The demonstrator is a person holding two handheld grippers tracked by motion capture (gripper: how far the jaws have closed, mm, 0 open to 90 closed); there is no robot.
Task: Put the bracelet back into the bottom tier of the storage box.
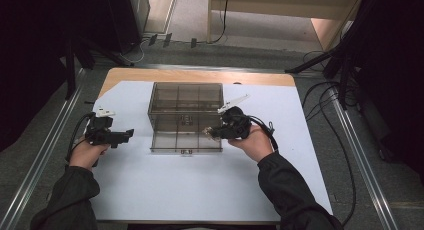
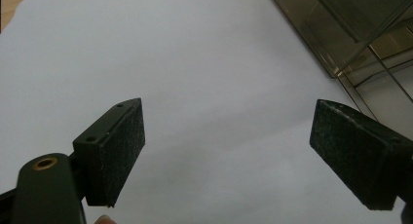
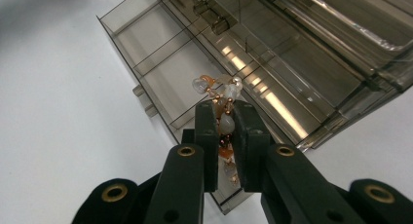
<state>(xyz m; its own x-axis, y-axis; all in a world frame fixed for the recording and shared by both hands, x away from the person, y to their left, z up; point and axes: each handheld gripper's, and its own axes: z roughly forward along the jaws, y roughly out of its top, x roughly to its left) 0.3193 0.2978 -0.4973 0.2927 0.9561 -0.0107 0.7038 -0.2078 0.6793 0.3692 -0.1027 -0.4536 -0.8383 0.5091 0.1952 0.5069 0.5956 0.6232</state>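
Note:
A smoky clear plastic organizer box (image 1: 186,115) lies open on the white sheet, its lid (image 1: 186,97) tipped back and its divided tray (image 1: 172,138) toward me. My right gripper (image 1: 212,133) reaches over the tray's right compartments, shut on a beaded bracelet (image 3: 220,95) of white and orange beads on copper links. In the right gripper view (image 3: 226,112) the beads stick out past the pads above the tray (image 3: 156,68). My left gripper (image 1: 127,134) rests left of the box, open, with nothing between its pads (image 2: 117,156); the box corner (image 2: 350,34) is at the upper right of its view.
The white sheet (image 1: 200,190) covers a wooden table (image 1: 200,76). Cables (image 1: 330,110) trail off the right side, and metal rails (image 1: 50,140) run along both sides of the table. Dark stands rise at the back corners.

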